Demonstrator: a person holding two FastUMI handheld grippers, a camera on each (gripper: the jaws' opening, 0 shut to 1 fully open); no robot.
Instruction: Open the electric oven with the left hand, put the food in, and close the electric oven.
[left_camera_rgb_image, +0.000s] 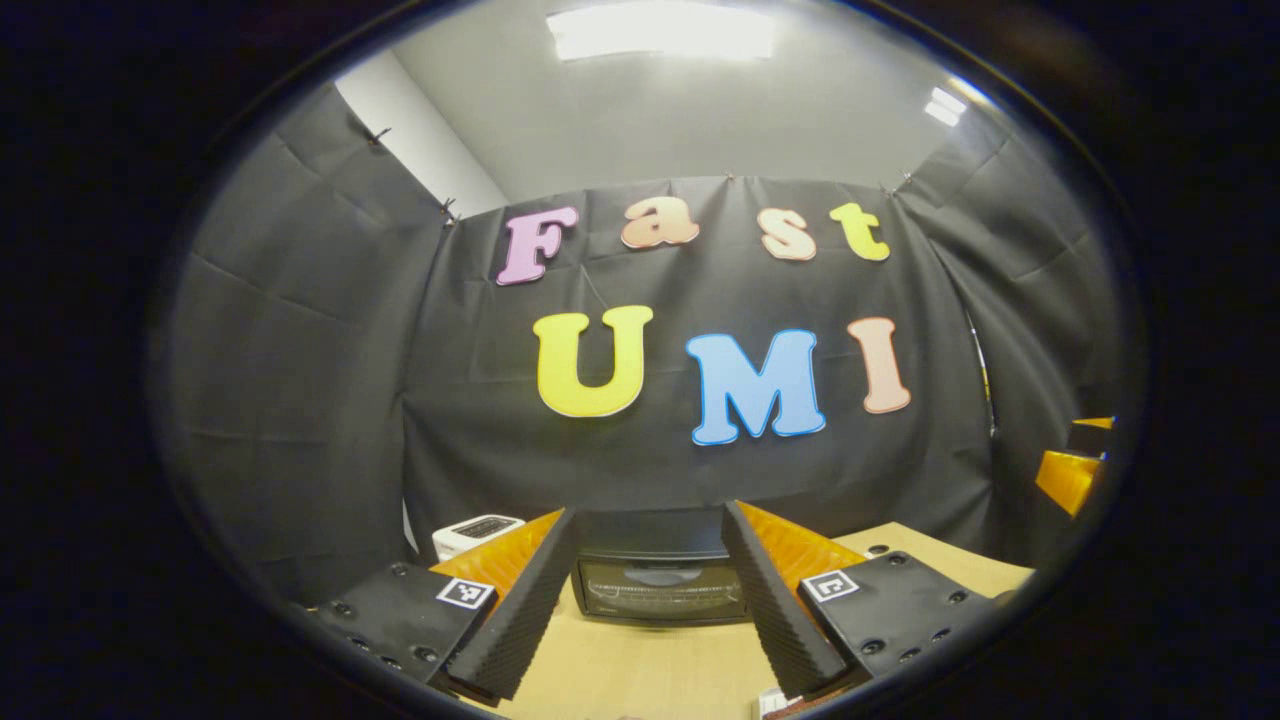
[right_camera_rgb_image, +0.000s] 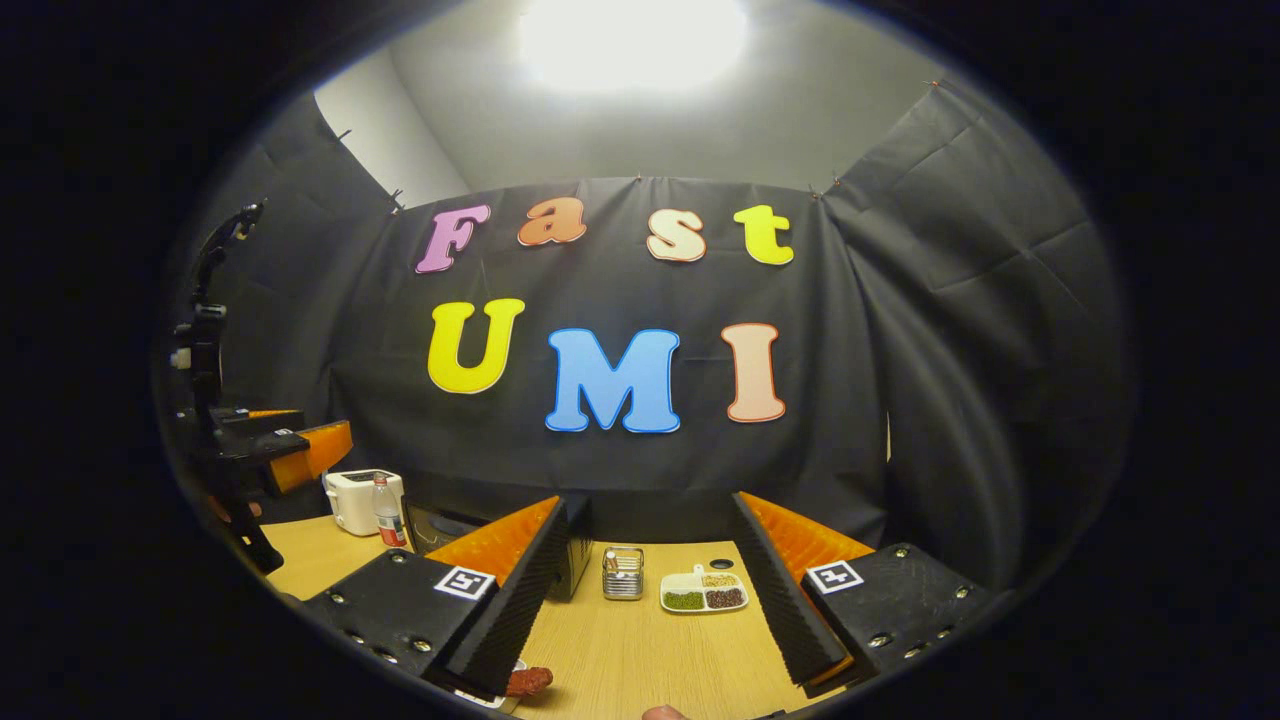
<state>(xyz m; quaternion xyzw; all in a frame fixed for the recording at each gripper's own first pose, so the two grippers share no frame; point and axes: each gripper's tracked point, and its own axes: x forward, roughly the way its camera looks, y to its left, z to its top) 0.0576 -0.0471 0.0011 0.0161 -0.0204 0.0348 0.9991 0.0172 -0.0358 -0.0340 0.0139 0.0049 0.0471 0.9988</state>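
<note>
The black electric oven (left_camera_rgb_image: 660, 585) stands on the wooden table (left_camera_rgb_image: 620, 670) straight ahead in the left gripper view, its glass door closed. My left gripper (left_camera_rgb_image: 648, 512) is held open a short way in front of it, with nothing between its fingers. In the right gripper view my right gripper (right_camera_rgb_image: 652, 500) is also open and empty above the table (right_camera_rgb_image: 640, 650). A reddish-brown piece of food (right_camera_rgb_image: 528, 681) lies on a white plate by its left finger, at the bottom edge. The oven (right_camera_rgb_image: 572, 560) is partly hidden behind that finger. The left gripper (right_camera_rgb_image: 300, 450) shows far left.
A white toaster (right_camera_rgb_image: 355, 498) and a small bottle (right_camera_rgb_image: 388, 512) stand left of the oven. A metal wire holder (right_camera_rgb_image: 622, 572) and a white divided dish of beans (right_camera_rgb_image: 703, 592) sit mid-table. The toaster (left_camera_rgb_image: 478, 530) also sits left of the oven.
</note>
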